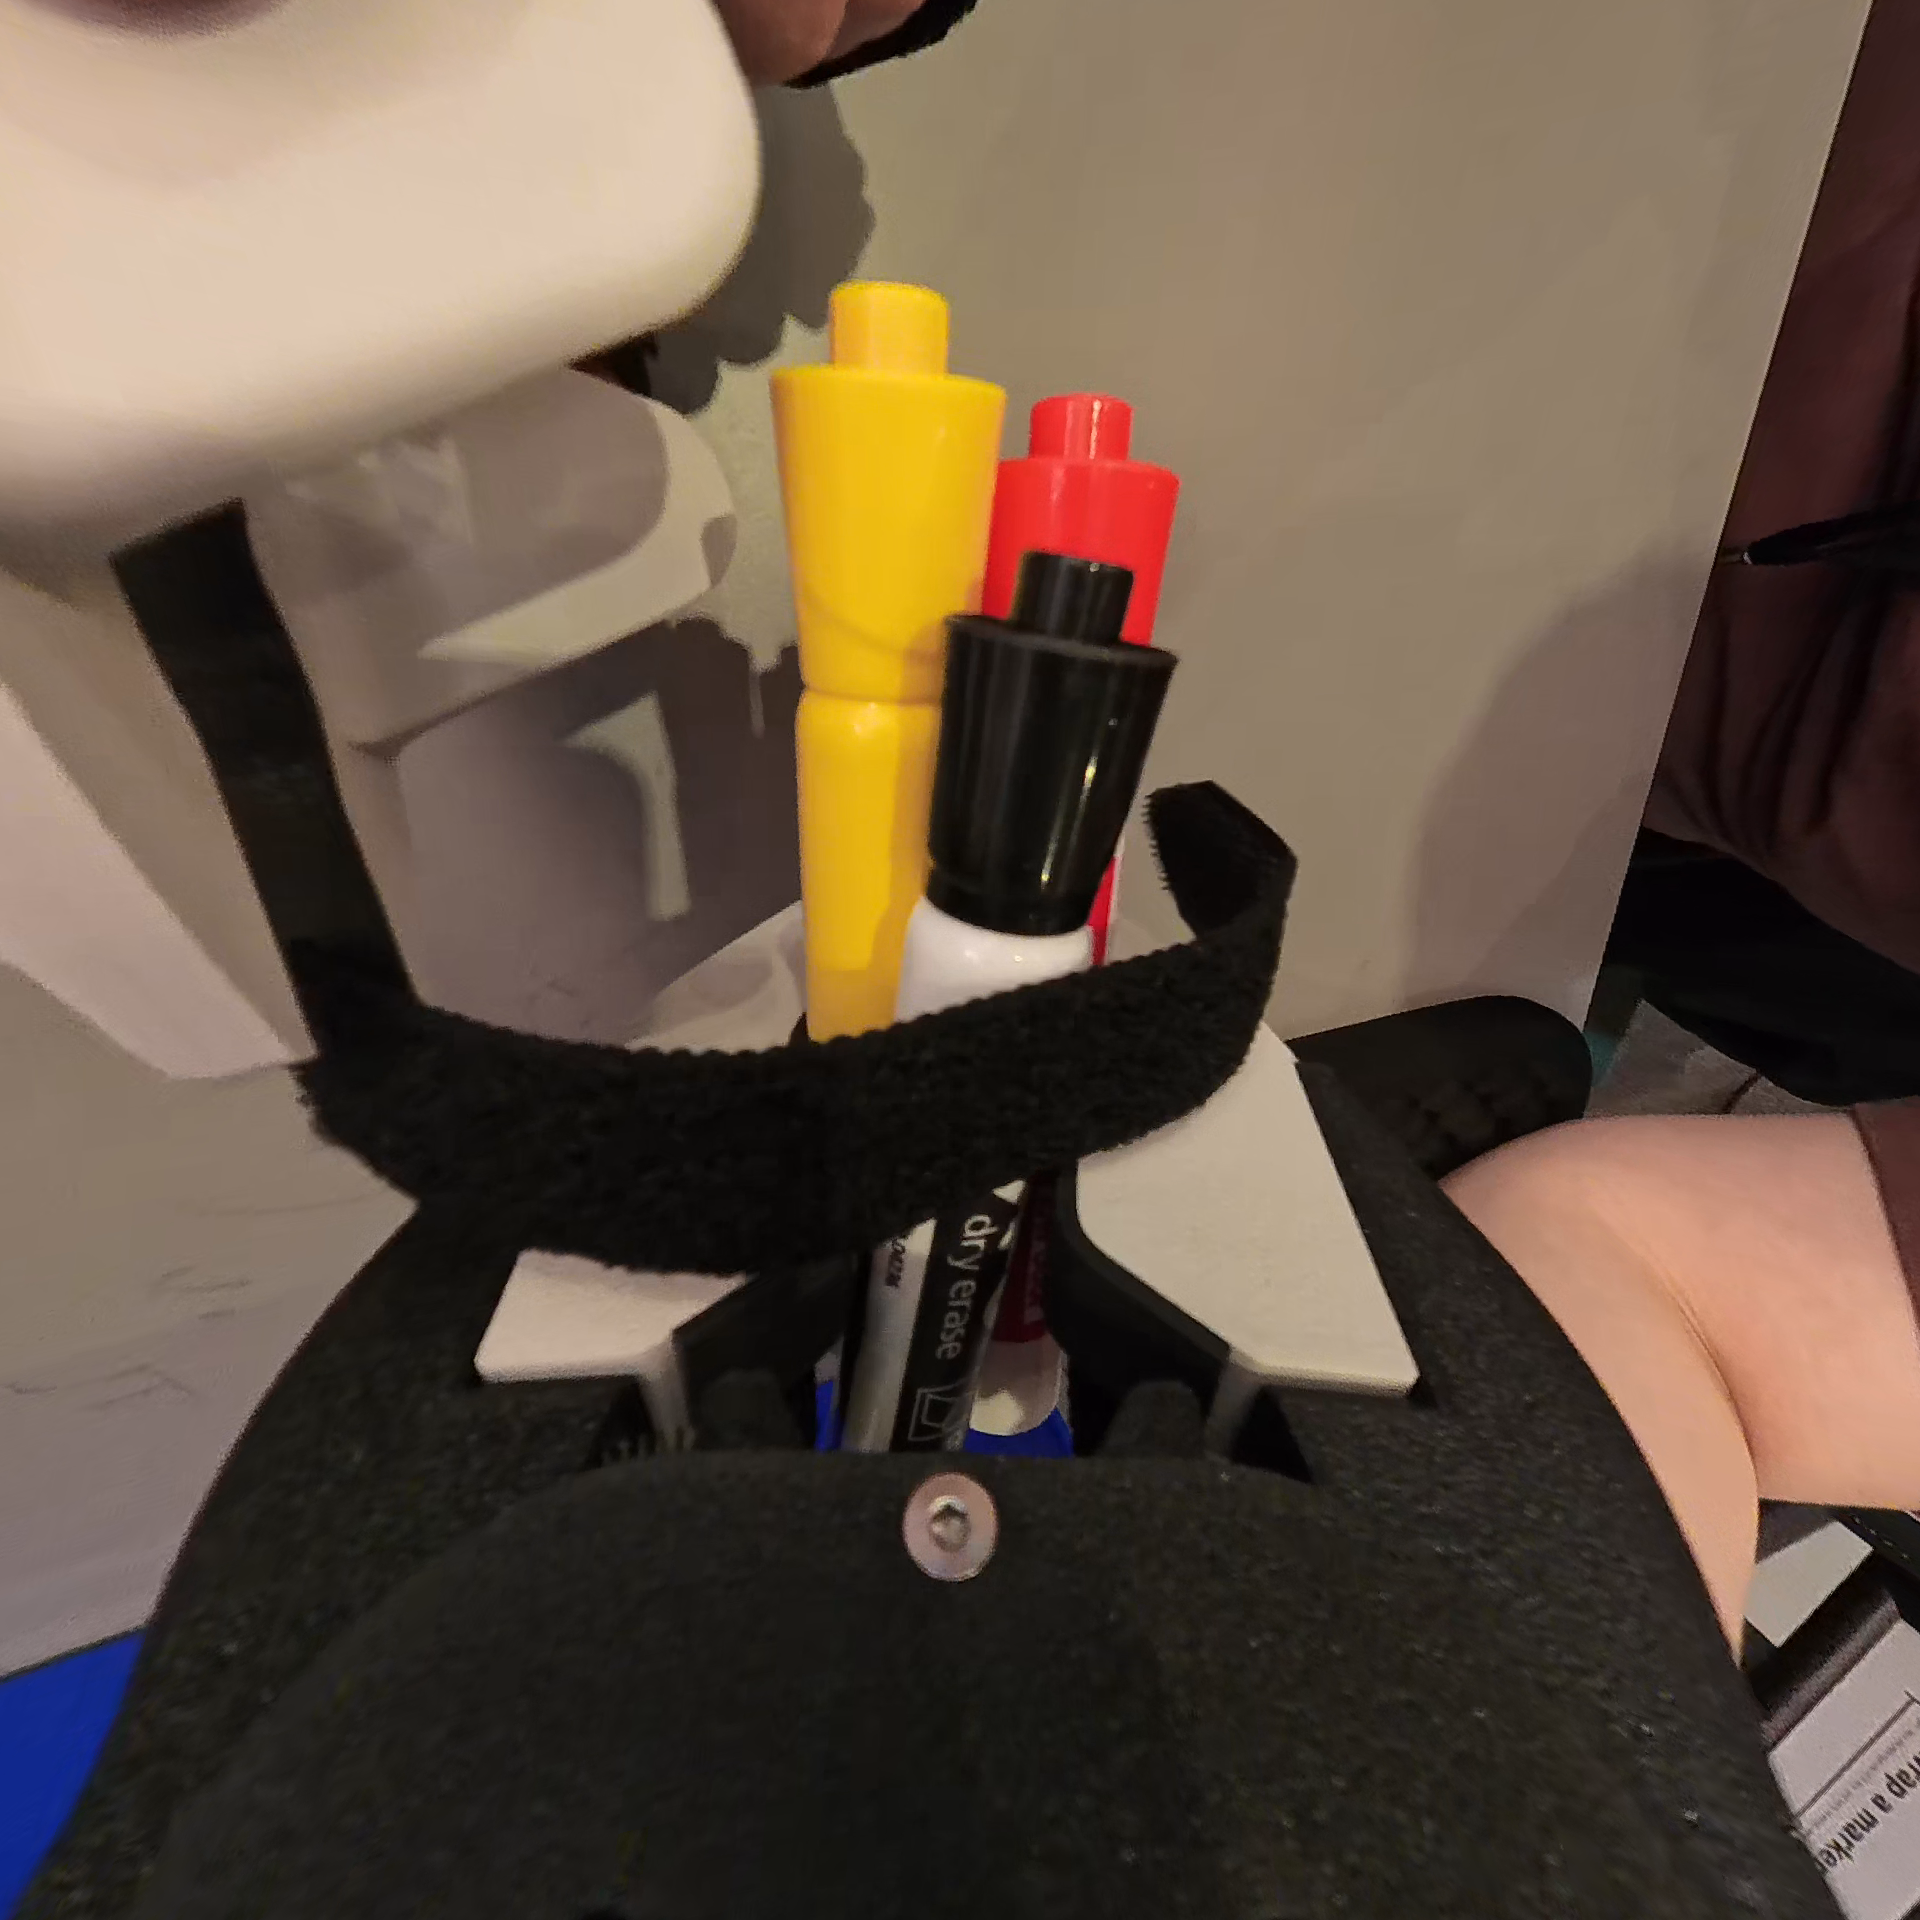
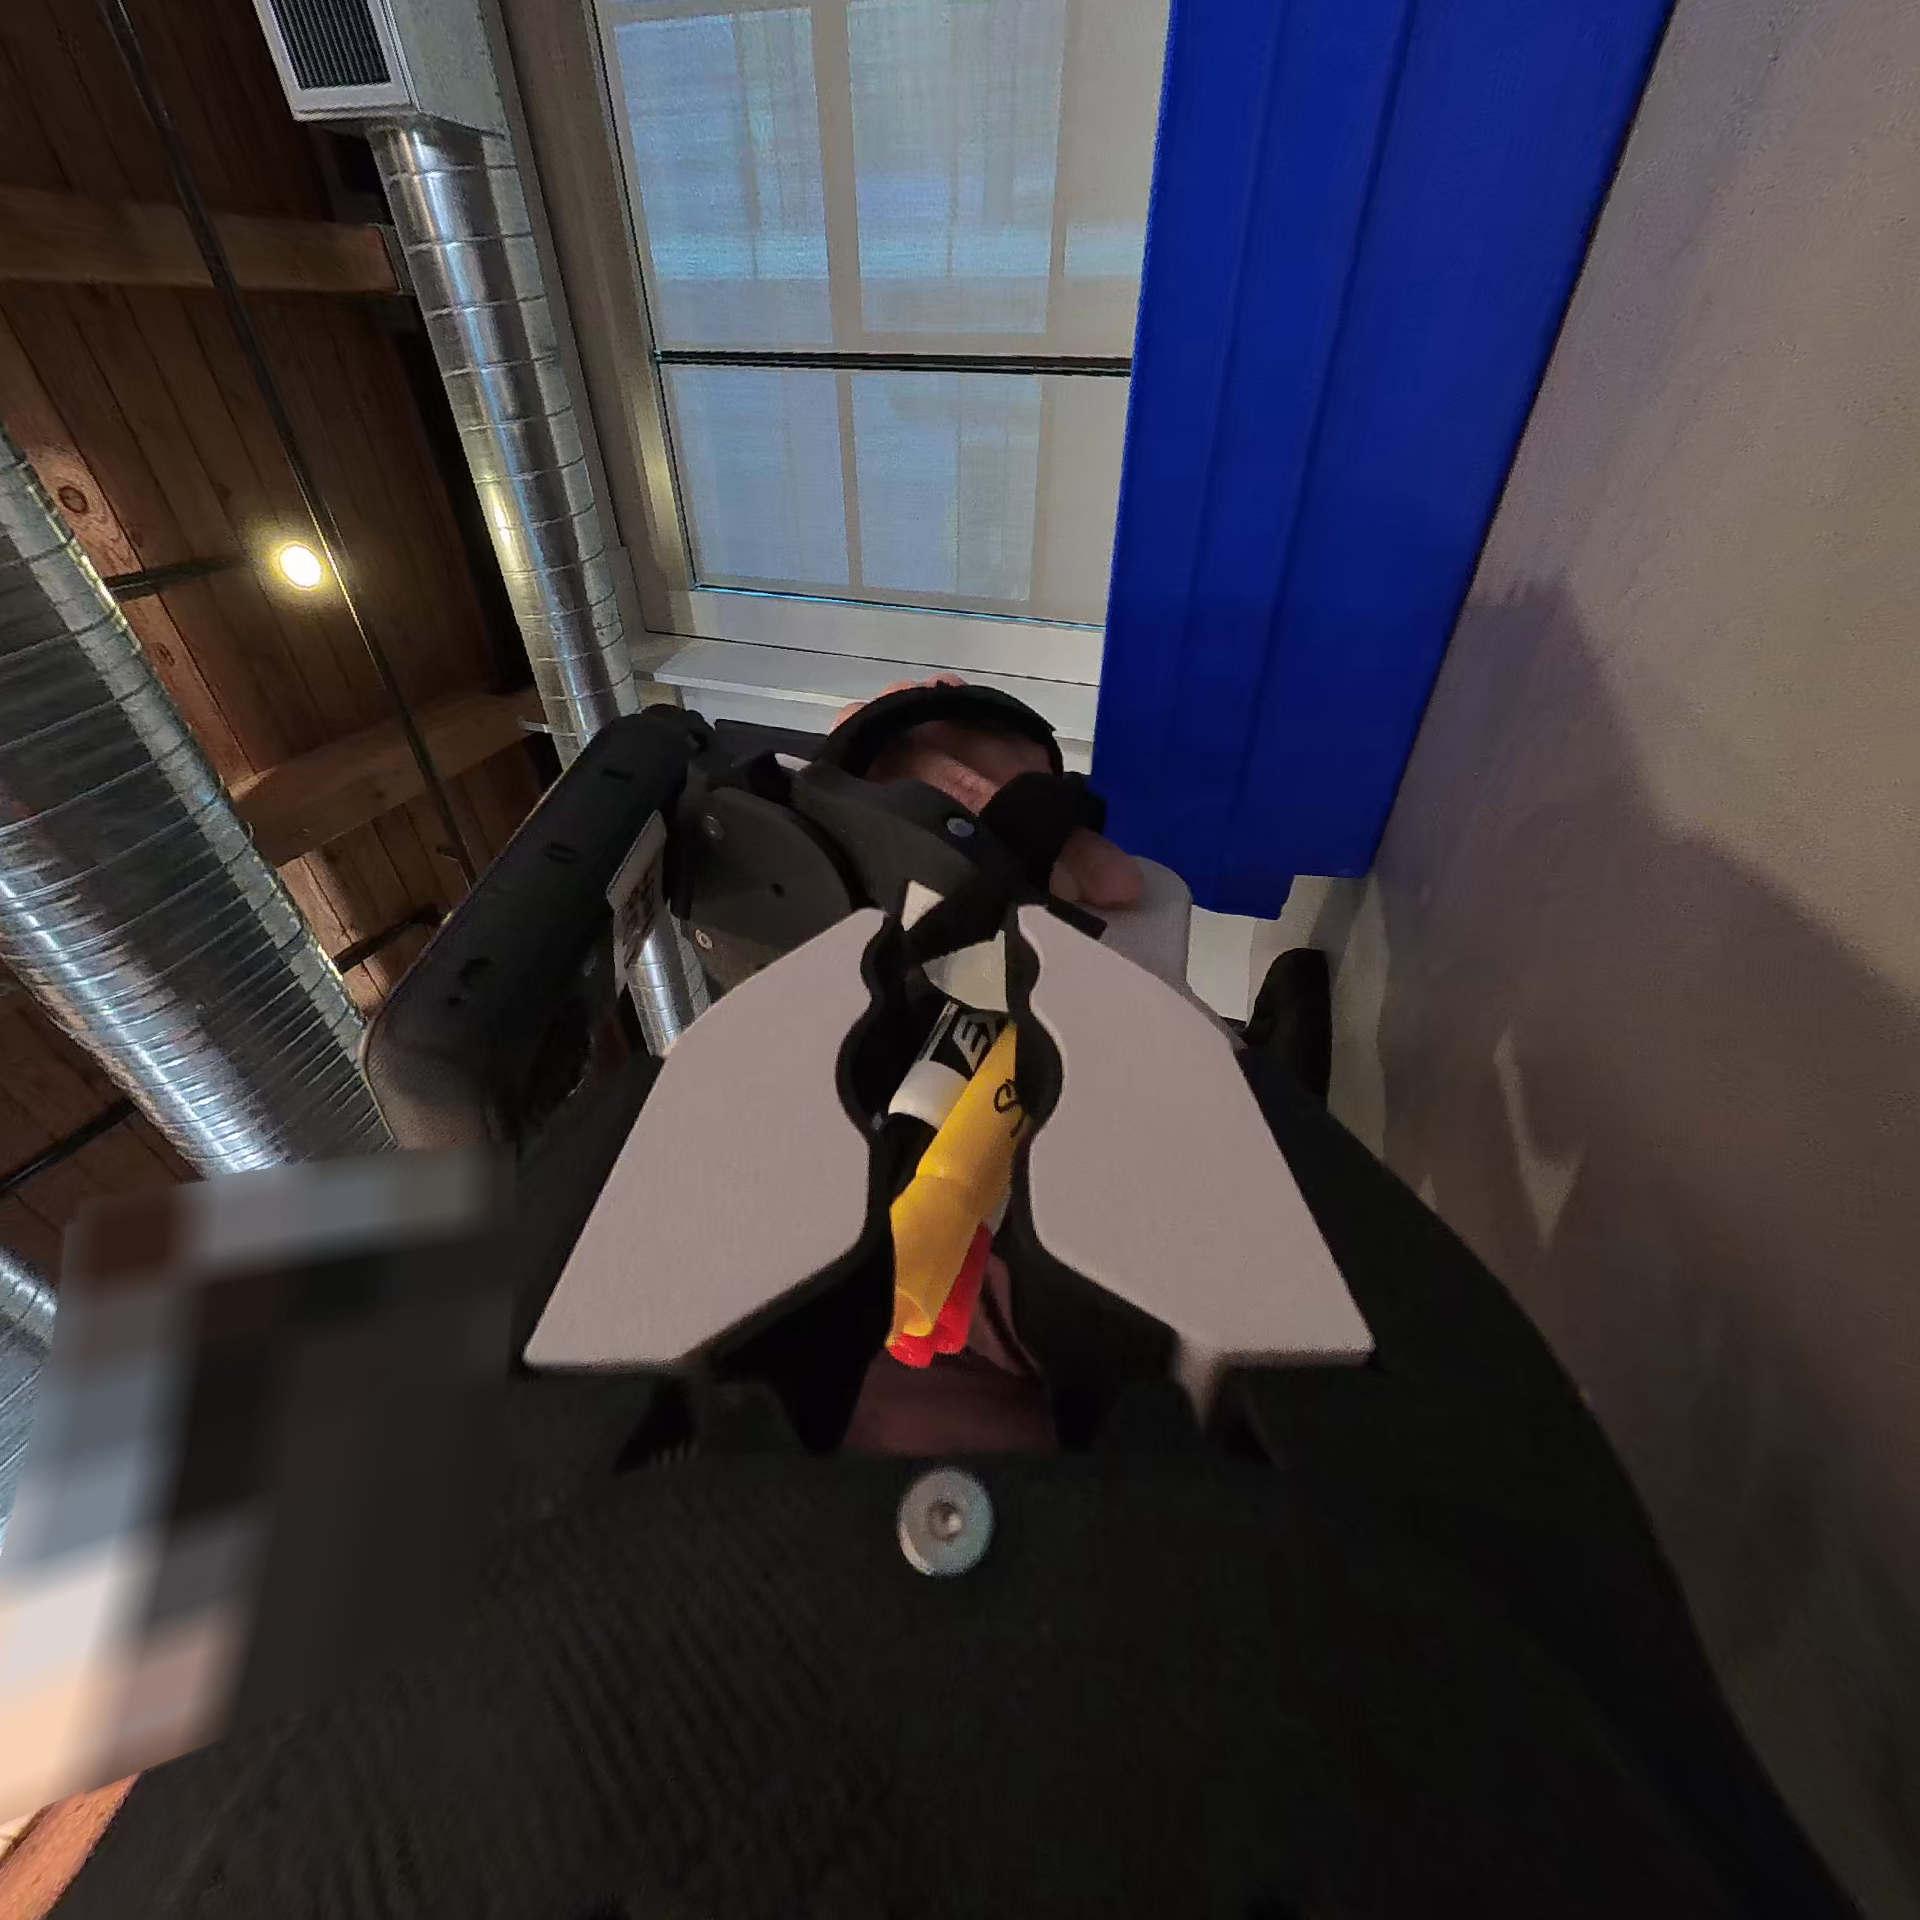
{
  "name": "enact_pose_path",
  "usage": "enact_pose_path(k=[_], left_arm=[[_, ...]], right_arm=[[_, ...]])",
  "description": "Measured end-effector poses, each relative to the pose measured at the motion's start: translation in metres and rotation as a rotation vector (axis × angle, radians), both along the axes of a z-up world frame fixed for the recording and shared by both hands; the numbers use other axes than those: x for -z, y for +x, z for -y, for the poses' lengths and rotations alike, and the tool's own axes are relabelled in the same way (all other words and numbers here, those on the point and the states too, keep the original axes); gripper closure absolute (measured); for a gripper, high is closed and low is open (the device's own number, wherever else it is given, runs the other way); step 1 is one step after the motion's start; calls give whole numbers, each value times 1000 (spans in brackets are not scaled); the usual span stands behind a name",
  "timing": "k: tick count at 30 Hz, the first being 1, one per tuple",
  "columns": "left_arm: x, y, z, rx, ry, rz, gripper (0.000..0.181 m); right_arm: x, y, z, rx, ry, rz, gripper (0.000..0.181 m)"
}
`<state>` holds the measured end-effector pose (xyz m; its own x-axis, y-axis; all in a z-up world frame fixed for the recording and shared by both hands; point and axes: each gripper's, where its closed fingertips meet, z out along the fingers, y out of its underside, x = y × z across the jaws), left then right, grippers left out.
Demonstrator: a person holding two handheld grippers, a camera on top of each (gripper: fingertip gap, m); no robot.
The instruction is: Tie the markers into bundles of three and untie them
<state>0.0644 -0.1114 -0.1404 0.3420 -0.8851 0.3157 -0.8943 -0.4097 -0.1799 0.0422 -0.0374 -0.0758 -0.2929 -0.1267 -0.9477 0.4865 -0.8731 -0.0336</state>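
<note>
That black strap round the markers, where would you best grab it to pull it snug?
Take the strap by its loose tip, coming in from the right. That end curls up clear of the markers, with open space beside it. It is flat, so pinch across its two faces.

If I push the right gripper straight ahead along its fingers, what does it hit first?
Most likely the black strap at its fingertips, then the left gripper right behind it. The right gripper already straddles the markers. Depth between strap and left gripper is unclear.
</note>
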Motion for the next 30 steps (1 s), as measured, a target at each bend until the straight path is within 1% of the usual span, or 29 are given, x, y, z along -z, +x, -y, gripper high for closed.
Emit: enact_pose_path(k=[7, 12, 20, 30], left_arm=[[-3, 1, 1, 3, 10, 5, 140], [-4, 0, 1, 1, 13, 9, 140], [-7, 1, 0, 6, 31, 10, 139], [-12, 1, 2, 11, 46, 8, 139]], right_arm=[[-1, 2, 5, -21, 49, 2, 159], [3, 4, 7, -32, 44, 12, 158], [1, 5, 11, -50, 75, 11, 153], [-2, 6, 16, -63, 146, 6, 133]])
